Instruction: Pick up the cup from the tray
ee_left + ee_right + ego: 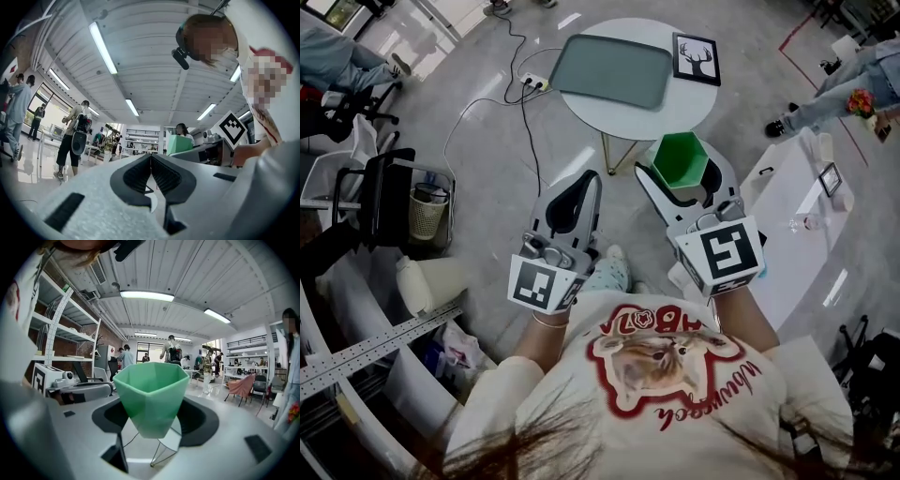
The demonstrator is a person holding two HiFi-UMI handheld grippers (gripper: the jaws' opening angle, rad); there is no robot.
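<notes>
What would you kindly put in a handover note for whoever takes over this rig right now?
Left gripper: shut, empty.
Right gripper: shut on the green cup, held in the air short of the round table.
Tray: on the table, bare.
Done: the cup is off the tray.
Left: nothing of the pick-up itself; just keep the grip steady.

Bystander [834,89] at right cut off by the edge; basket [417,222] contents too small to tell
</notes>
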